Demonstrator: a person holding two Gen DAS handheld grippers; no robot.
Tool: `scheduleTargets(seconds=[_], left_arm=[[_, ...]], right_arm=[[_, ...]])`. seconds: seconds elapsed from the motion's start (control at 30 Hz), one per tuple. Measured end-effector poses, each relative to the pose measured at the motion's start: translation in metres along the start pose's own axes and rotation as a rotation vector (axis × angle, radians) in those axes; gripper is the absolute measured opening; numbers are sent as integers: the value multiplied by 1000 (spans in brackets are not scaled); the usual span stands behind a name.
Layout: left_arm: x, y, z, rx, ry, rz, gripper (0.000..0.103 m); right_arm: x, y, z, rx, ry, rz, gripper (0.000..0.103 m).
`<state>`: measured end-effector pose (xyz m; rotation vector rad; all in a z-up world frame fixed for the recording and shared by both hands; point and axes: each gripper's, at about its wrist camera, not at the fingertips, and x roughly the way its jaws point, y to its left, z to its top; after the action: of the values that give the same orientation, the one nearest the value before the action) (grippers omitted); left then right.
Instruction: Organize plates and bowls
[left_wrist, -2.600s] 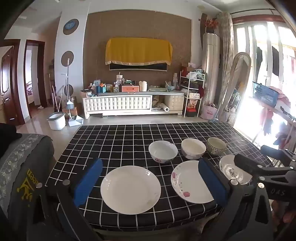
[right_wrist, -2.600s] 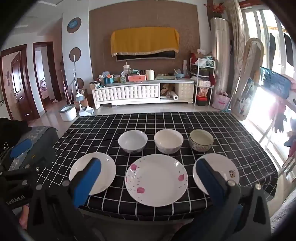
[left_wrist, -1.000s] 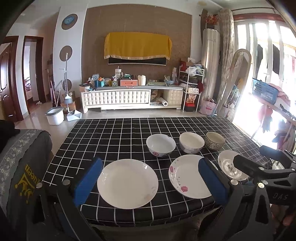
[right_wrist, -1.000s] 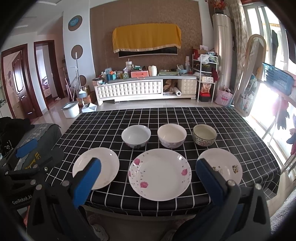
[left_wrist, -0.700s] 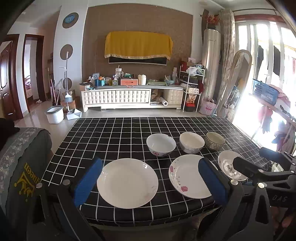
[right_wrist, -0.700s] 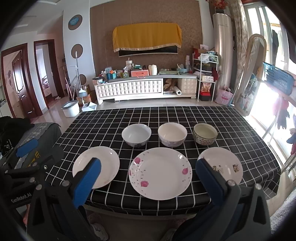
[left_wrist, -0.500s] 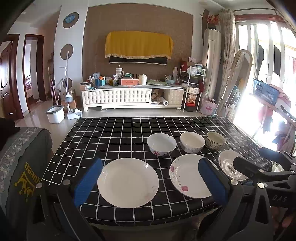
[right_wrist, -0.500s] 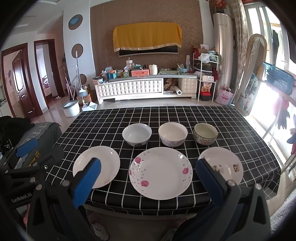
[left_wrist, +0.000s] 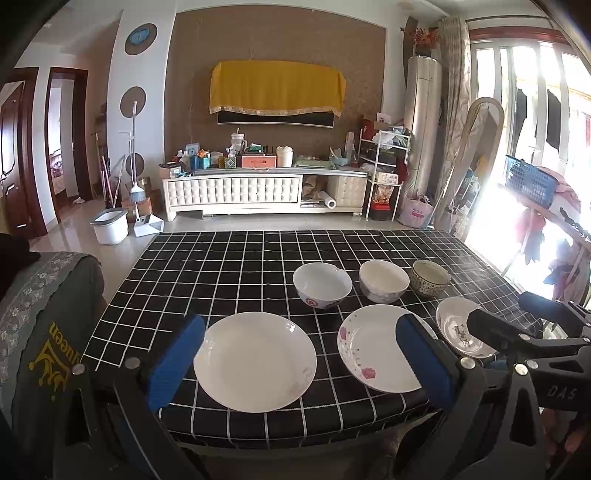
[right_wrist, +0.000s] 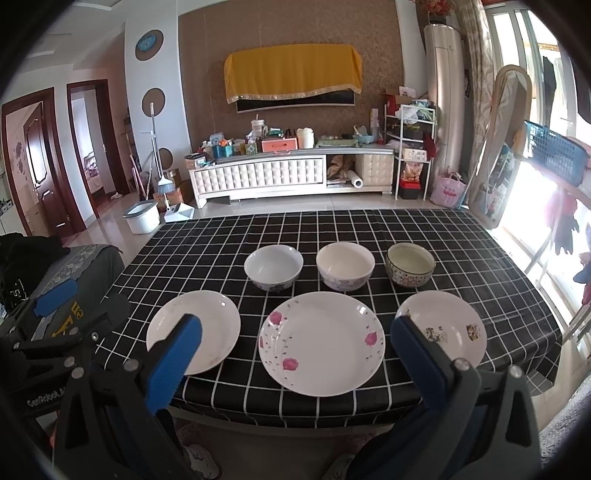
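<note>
Plates and bowls stand in two rows running left to right across the black checked tablecloth (right_wrist: 229, 243), every one upright with its hollow facing up. Nearest, the left gripper (left_wrist: 300, 358) holds its blue-padded fingers (left_wrist: 173, 360) wide apart with nothing between them but the view of the plain white plate (left_wrist: 255, 361), which lies ahead of them toward the left finger; the pink-flowered plate (left_wrist: 373, 350) sits partly behind the right finger. The right gripper (right_wrist: 295, 363) is likewise spread and empty: the pink-flowered plate (right_wrist: 321, 341) lies centred ahead between its fingers, the plain white plate (right_wrist: 201, 325) is behind the left pad, and the small plate with dark motifs (right_wrist: 443, 325) is just beyond the right pad. The three plates sit near the table's front edge, apart from one another. Farther on, beyond the fingertips, is the row of bowls: a white bowl (right_wrist: 273, 267) with a red mark, a cream bowl (right_wrist: 345, 266), and a patterned bowl (right_wrist: 410, 265), side by side without touching. Past the table stands a white tufted cabinet (right_wrist: 258, 175).
</note>
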<state>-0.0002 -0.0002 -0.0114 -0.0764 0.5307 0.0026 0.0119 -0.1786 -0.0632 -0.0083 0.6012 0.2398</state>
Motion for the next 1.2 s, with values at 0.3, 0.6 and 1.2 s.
scheduleTargets(seconds=[0.3,0.6,1.2], left_arm=[[2,1,-2,-10,13,-2,102],[15,9,3,-27,61,27,102],[95,115,-13,-205,289,168,102]], right_arm=[[0,1,-1,-2,3,0,103],[10,8,8,-16,20,2,103],[95,74,29,-115,166,146,103]])
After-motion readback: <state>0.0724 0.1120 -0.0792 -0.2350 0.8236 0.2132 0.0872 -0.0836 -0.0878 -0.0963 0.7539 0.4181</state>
